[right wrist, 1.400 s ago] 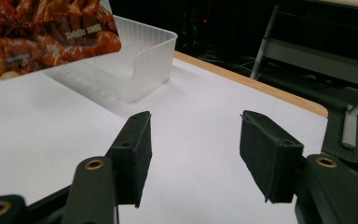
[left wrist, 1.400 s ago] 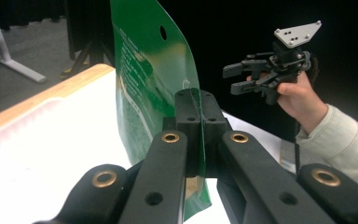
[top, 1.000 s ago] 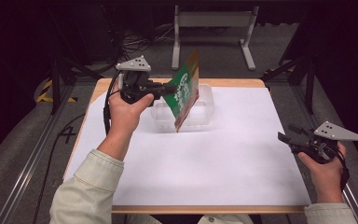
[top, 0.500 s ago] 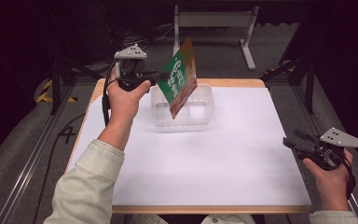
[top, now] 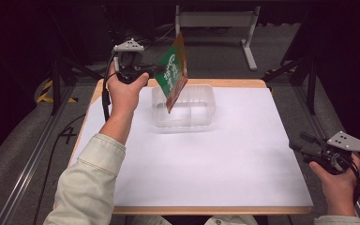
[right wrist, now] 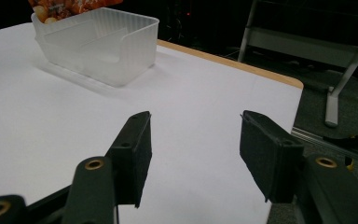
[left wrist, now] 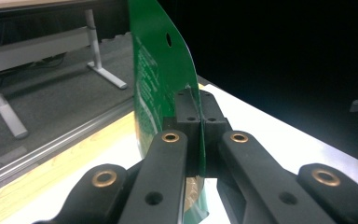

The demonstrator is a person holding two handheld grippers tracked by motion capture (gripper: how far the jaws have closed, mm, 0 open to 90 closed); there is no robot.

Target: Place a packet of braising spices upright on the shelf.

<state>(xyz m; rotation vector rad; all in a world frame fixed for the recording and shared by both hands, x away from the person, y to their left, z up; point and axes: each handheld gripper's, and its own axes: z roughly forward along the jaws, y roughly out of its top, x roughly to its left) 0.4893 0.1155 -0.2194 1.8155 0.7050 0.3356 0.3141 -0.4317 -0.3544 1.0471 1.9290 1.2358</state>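
Overhead, left gripper pinches a glossy green pouch above the translucent ribbed tub; right gripper gapes.

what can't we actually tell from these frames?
- Printing on the green packet: too small and blurred in the high view, seen edge-on in the left gripper view.
- Packet's lower end: hidden behind the left gripper in its own view; cut by the top edge in the right gripper view.
- Inside of the clear tub: high view too coarse; near wall blocks it in the right gripper view.
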